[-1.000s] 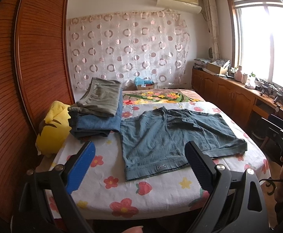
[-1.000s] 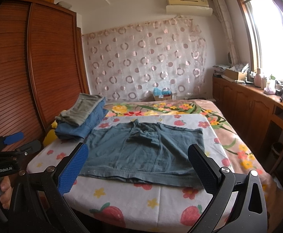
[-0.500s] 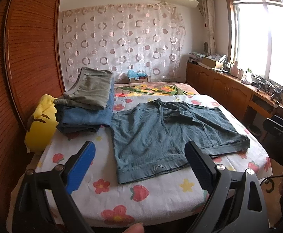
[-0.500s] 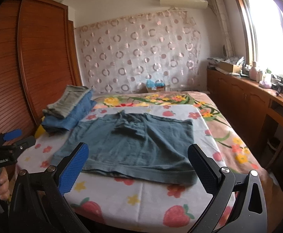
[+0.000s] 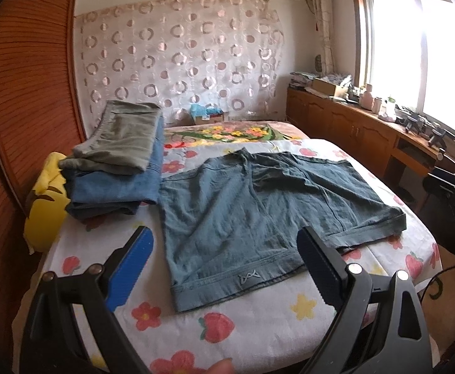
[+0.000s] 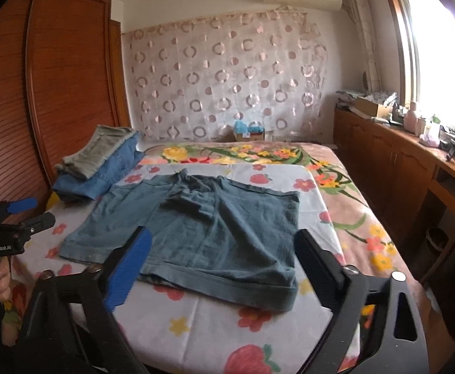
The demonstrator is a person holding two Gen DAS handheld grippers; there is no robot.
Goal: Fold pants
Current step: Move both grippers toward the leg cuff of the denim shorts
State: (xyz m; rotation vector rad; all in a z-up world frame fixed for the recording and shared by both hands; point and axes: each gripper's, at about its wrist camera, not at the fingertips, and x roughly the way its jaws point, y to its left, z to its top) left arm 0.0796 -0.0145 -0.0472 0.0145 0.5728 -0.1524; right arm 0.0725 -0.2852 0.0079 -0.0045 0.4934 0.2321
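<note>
A pair of blue-green denim shorts point(image 5: 258, 212) lies spread flat on the flowered sheet point(image 5: 258, 321), its leg hems toward me. My left gripper point(image 5: 224, 232) hangs open over the near edge of the bed, in front of the left leg's hem, touching nothing. In the right wrist view the shorts point(image 6: 202, 227) lie just ahead of my right gripper point(image 6: 223, 233). Its jaws are closing but still stand wide, above the right leg's hem, with no cloth pressed between the pads. The left gripper point(image 6: 24, 212) shows at that view's left edge, held by a hand.
A stack of folded clothes point(image 5: 115, 162), grey-green on blue denim, sits on the bed left of the shorts, beside a yellow cushion point(image 5: 45, 205). A wooden wardrobe point(image 5: 24, 93) runs along the left. A low cabinet point(image 6: 399, 168) with clutter lines the window side.
Both grippers have come forward and lower toward the bed, so the shorts look larger and nearer. The right jaws have narrowed slightly. The shorts have not moved.
</note>
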